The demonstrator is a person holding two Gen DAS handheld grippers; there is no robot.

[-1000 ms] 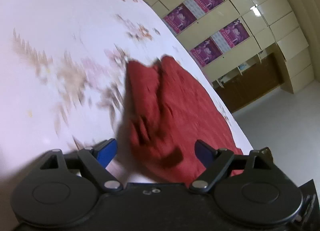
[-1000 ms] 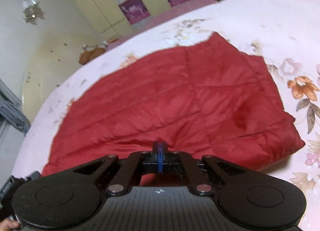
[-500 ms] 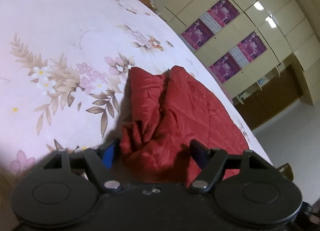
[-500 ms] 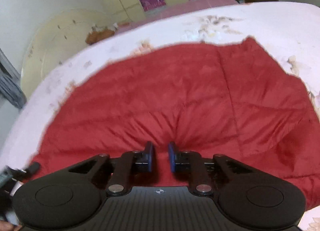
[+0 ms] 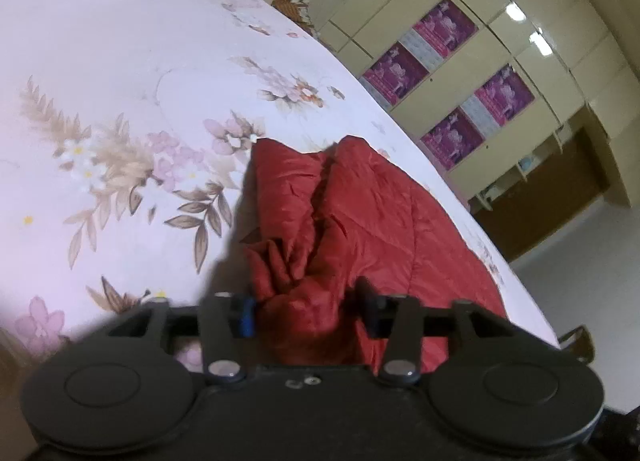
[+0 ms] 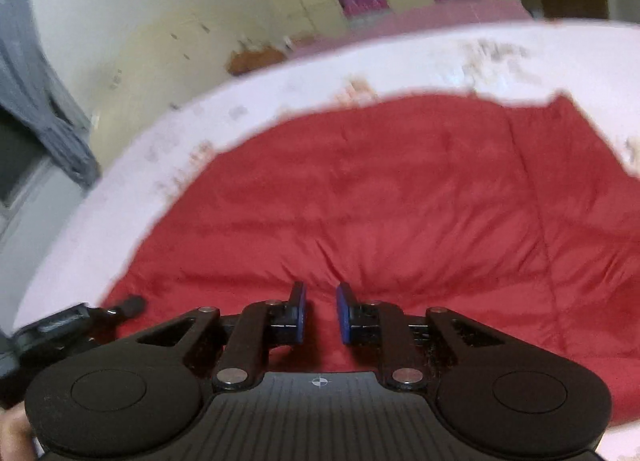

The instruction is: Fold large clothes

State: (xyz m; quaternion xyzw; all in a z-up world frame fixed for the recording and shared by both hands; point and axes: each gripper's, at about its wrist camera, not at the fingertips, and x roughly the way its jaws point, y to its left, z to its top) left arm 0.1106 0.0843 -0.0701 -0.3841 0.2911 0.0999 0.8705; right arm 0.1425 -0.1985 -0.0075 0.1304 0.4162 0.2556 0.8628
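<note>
A large red quilted garment [image 5: 372, 221] lies on a floral pink bedsheet [image 5: 120, 101]. In the left wrist view its near end is bunched into a crumpled lump [image 5: 296, 285]. My left gripper [image 5: 306, 307] has its jaws around that lump, partly closed, with the fingers touching the fabric on both sides. In the right wrist view the garment [image 6: 400, 189] spreads wide and mostly flat. My right gripper [image 6: 320, 311] is open by a small gap, just above the red fabric, holding nothing.
The bed's far edge curves past a cream headboard [image 6: 168, 49]. Cream cupboards with purple posters [image 5: 452, 81] stand beyond the bed. A grey curtain [image 6: 36, 101] hangs at left. Another black device [image 6: 60, 325] shows at the lower left of the right wrist view.
My left gripper has narrowed around the bunched end of the garment. My right gripper was shut a second ago and has opened, moving forward over the fabric.
</note>
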